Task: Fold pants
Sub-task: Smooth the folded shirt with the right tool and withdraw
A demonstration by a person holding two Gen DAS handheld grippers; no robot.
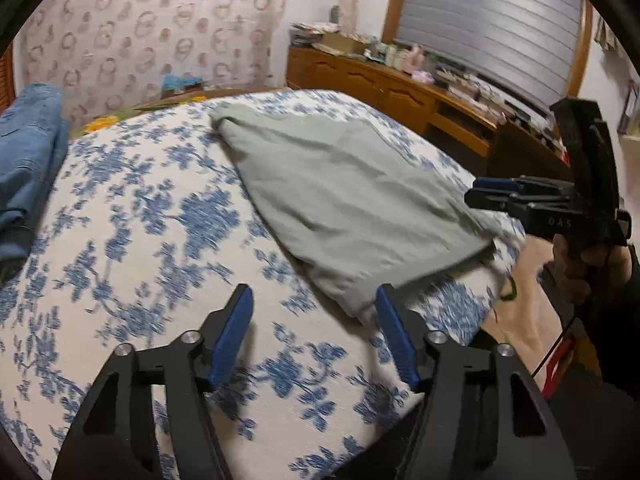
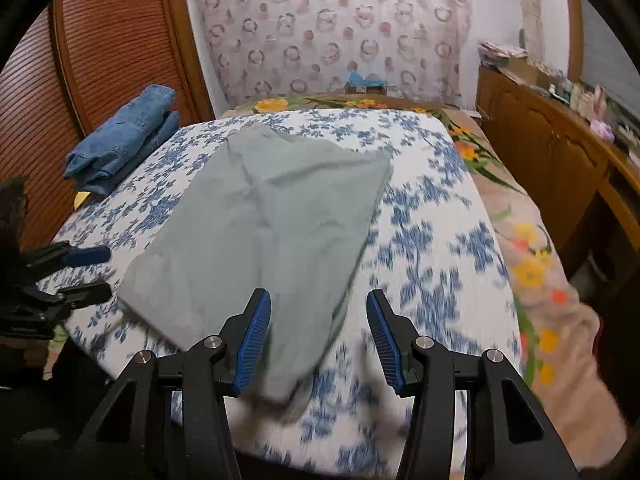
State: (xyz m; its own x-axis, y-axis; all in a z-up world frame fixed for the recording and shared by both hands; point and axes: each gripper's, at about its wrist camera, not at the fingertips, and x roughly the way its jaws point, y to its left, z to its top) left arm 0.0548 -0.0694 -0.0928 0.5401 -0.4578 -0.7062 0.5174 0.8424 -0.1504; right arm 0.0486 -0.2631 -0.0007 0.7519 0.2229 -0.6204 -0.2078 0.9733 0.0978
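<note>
Green pants [image 2: 256, 216] lie folded on the bed [image 2: 432, 248]. Both jaws are apart, holding nothing. Grab the near corners evenly.

The pants [image 2: 264, 216] are pale grey-green, folded into a flat, slightly wrinkled wedge lying slantwise on the blue-flowered bedspread [image 2: 432, 248], narrow end toward the far wall, broad end near the bed's front edge.

pants [image 2: 264, 216]: I see matt, soft grey-green cloth
bedspread [image 2: 424, 248]: woven, printed cloth
tongs' pads [image 2: 254, 340]: ribbed blue plastic
wardrobe [image 2: 120, 40]: slatted wood
</note>
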